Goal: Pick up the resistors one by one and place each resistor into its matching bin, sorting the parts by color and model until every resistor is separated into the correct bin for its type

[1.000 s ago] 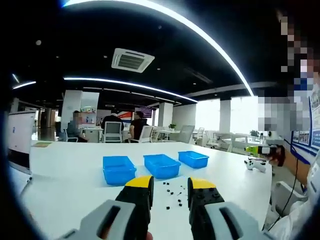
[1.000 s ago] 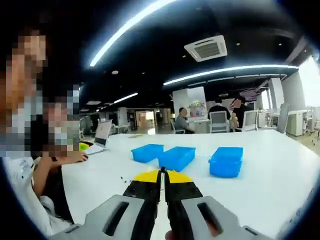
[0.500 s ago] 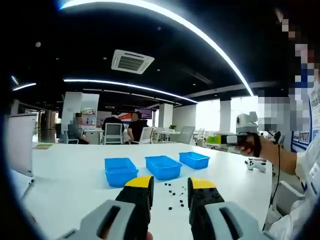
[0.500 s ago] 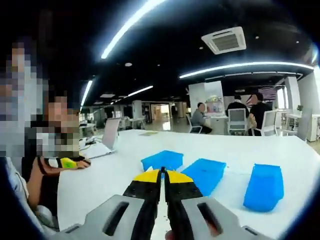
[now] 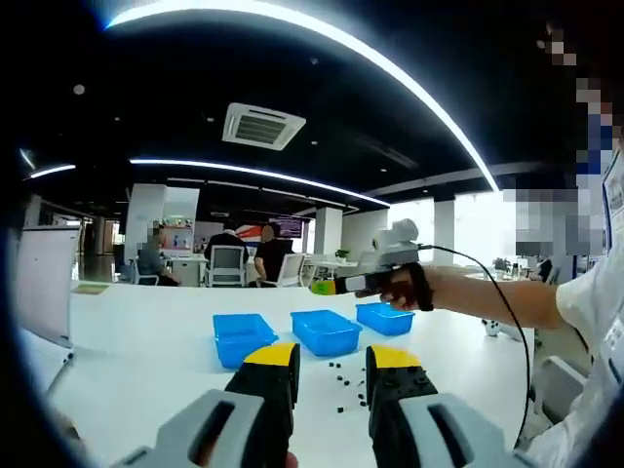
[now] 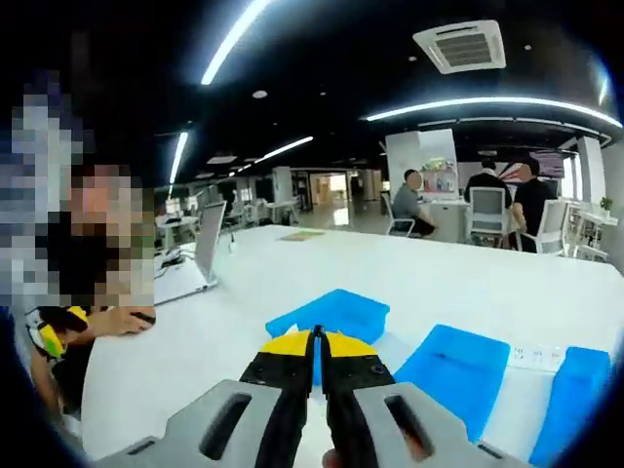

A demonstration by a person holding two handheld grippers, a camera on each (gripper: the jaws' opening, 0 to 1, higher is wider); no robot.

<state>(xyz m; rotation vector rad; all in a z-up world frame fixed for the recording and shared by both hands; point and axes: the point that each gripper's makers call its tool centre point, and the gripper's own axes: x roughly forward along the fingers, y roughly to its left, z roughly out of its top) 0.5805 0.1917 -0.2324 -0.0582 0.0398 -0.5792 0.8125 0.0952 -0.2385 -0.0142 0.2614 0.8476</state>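
Three blue bins [image 5: 325,331] stand in a row on the white table [image 5: 136,341], open-topped, shallow and rectangular. Just in front of them, small dark resistors [image 5: 343,376] lie scattered loose on the tabletop, mere black specks too small to tell by colour or model. In the left gripper view the left gripper [image 5: 331,366] hovers low over the table, its yellow-tipped black jaws apart with nothing between them, the resistors showing in the gap. The right gripper [image 5: 327,288] reaches in from the right in a hand [image 5: 405,288], held above the bins. In the right gripper view its jaws are pressed together over the nearest bin [image 6: 327,314]; I cannot tell if anything is pinched. A laptop [image 6: 195,261] sits open further left.
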